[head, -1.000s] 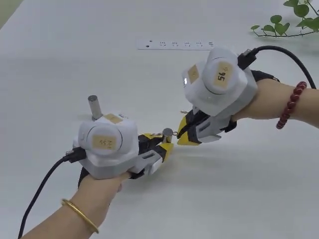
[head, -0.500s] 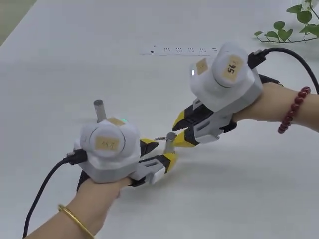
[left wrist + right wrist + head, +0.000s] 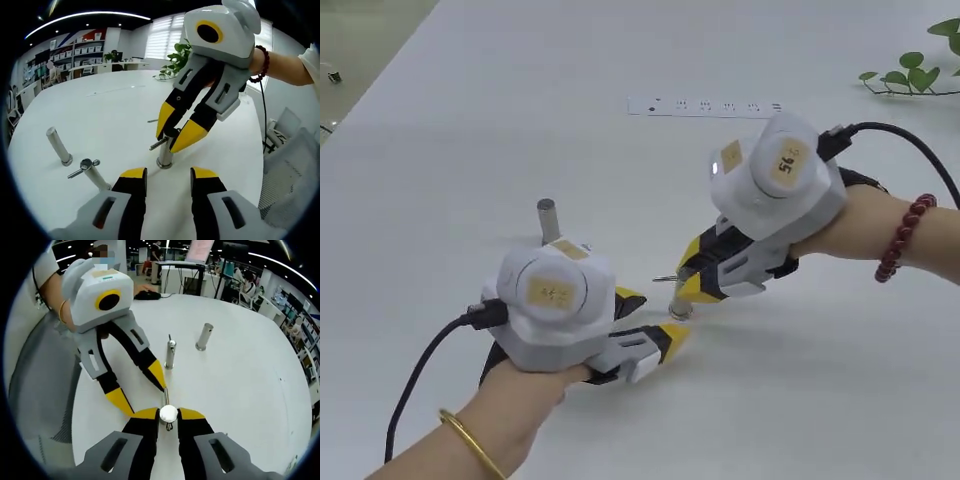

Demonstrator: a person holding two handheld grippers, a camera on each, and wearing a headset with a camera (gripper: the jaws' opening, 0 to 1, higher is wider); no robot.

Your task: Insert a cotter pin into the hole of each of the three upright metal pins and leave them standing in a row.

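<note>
**Left jaws withdrawn, second cotter looks seated**

Pulled back, our left gripper point(image 3: 169, 175) holds its jaws apart before the pin point(image 3: 165, 157). The right gripper point(image 3: 169, 416) clamps that pin's head, cotter point(image 3: 157, 144) through. We count one finished pin point(image 3: 96, 176) and one bare pin point(image 3: 56, 144) left.

- It was an open-plan office — a long white table point(image 3: 520, 120) carried a power strip point(image 3: 705, 106) and a leafy plant point(image 3: 912, 62).
- Around it stood shelves of boxes point(image 3: 89, 51), window blinds point(image 3: 160, 39), desks with monitors point(image 3: 201, 251) and an office chair point(image 3: 287, 125).
</note>
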